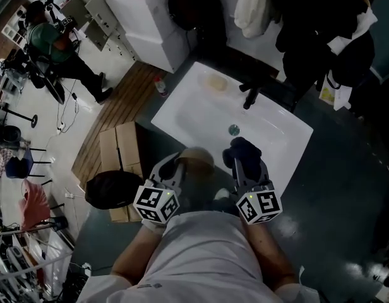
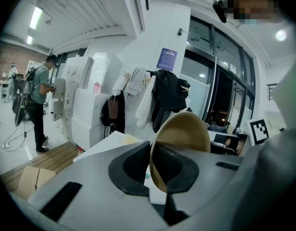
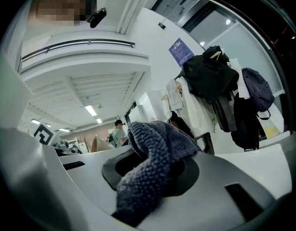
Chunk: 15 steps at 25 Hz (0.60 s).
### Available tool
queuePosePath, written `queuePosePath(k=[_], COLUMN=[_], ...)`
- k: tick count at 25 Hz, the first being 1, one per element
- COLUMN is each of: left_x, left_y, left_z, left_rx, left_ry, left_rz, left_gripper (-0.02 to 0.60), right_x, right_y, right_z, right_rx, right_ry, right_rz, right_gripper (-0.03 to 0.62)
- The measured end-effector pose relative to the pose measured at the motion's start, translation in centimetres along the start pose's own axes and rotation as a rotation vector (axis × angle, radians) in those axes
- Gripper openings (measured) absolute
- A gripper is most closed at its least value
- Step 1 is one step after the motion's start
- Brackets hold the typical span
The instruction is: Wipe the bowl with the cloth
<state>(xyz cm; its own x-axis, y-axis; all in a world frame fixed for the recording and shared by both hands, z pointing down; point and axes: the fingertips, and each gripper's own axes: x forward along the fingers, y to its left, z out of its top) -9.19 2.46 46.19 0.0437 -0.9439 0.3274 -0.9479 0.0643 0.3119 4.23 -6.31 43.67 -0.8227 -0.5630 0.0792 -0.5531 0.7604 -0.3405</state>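
In the head view the person stands at a white rectangular sink with a black faucet at its far edge and a round drain near the middle. The left gripper holds a tan round bowl just over the sink's near rim. The right gripper is just beside it and carries a dark blue-grey knitted cloth bunched at its tip. Cardboard boxes and a black bag lie on the floor to the left of the sink.

In the left gripper view the jaws are clamped on the rim of the tan round bowl. It stands on edge, one jaw on the inside and one on the outside. Beyond it, dark coats hang on a wall, and a person in a green shirt stands far to the left.

In the right gripper view the jaws are pressed together on the dark blue-grey knitted cloth. It fills the gap between them, bulges above them and droops toward the camera.
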Motion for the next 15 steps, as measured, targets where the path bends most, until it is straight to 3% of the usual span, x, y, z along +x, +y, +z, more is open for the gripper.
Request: queuePosePath(k=[7,15], left_x=[3.5,8.4], left_y=[-0.8,0.0], left_z=[2.5,2.9], left_rx=[0.033,0.049], left_ry=[-0.002,0.049], left_rz=[-0.049,-0.142], left_gripper=[0.023,0.023], right_x=[0.3,0.7], right_y=[-0.2,-0.9], right_z=[2.9,3.5], right_rx=[-0.013,-0.032], right_ry=[-0.074,-0.109], right_rz=[0.007,-0.087], right_gripper=[0.063,0.063])
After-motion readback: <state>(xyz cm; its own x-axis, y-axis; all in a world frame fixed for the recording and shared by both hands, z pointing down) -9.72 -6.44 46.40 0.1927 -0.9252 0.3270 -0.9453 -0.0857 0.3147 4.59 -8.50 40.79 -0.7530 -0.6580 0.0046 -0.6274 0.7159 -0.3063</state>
